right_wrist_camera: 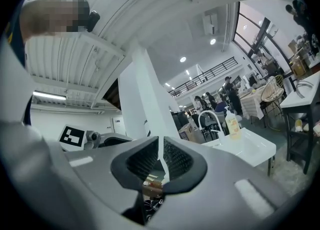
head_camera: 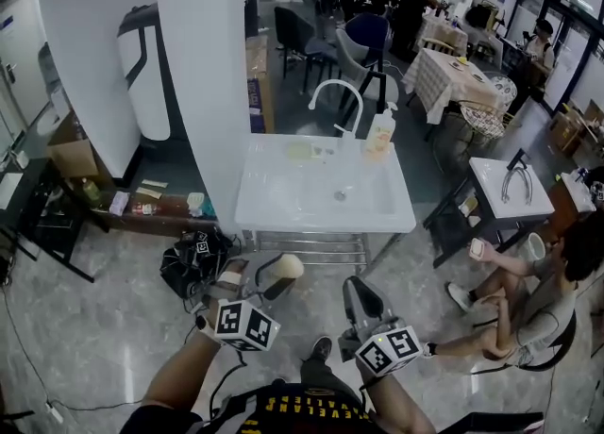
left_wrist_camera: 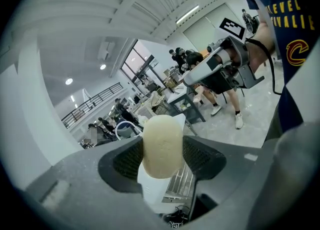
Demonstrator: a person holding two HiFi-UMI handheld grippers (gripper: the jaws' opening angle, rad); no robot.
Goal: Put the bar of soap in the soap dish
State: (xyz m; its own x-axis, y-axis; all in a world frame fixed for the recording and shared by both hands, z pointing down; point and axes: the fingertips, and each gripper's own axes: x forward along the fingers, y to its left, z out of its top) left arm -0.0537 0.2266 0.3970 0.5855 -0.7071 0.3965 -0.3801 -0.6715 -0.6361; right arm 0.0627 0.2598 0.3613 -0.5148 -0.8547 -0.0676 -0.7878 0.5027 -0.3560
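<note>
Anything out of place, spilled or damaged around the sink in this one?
Nothing stands out. The sink looks intact, the bottle stands upright beside the faucet, and the bar of soap sits squarely in the left gripper's jaws.

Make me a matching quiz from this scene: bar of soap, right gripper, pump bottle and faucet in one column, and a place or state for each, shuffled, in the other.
Things:
1. bar of soap
2. right gripper
3. pump bottle
4. faucet

Places or states:
A. jaws together, nothing between them
B. white arch at the back of the sink
C. clamped between the jaws of the left gripper
D. stands on the sink's back rim, right of the faucet

Pairs: 1-C, 2-A, 3-D, 4-B
</note>
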